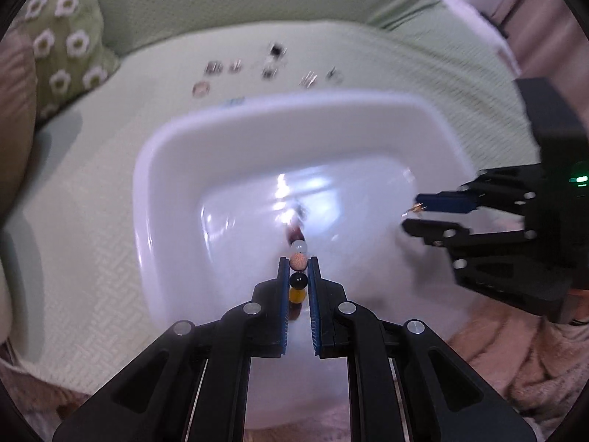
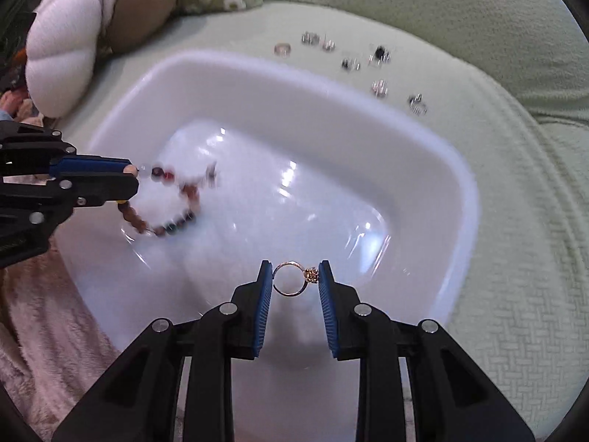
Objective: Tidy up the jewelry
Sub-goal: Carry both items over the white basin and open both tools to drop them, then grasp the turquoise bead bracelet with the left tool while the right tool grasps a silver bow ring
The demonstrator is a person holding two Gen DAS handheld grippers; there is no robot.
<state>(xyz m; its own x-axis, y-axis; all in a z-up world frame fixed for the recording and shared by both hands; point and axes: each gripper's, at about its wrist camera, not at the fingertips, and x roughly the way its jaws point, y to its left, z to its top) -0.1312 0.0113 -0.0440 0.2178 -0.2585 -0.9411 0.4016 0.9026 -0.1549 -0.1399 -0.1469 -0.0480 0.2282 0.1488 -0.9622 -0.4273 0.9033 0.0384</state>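
A white plastic basin [image 1: 173, 147] [image 2: 434, 147] sits on a pale green bedspread. My left gripper [image 1: 298, 260] is shut on a bracelet of coloured beads [image 1: 298, 261]; in the right wrist view the bracelet [image 2: 176, 213] hangs from the left gripper [image 2: 134, 178] over the basin's left side. My right gripper [image 2: 295, 272] is shut on a thin gold ring with a beaded top [image 2: 294, 280], held above the basin's near side. In the left wrist view the right gripper [image 1: 412, 213] shows at the right with the ring [image 1: 414, 209] at its tips.
Several small rings and earrings [image 2: 379, 88] [image 1: 272, 70] lie on the bedspread [image 2: 515, 258] beyond the basin. A flower-patterned green cushion [image 1: 62, 44] and a white plush pillow [image 2: 62, 55] lie at the left. A pink fluffy blanket [image 2: 44, 324] lies near the basin's front.
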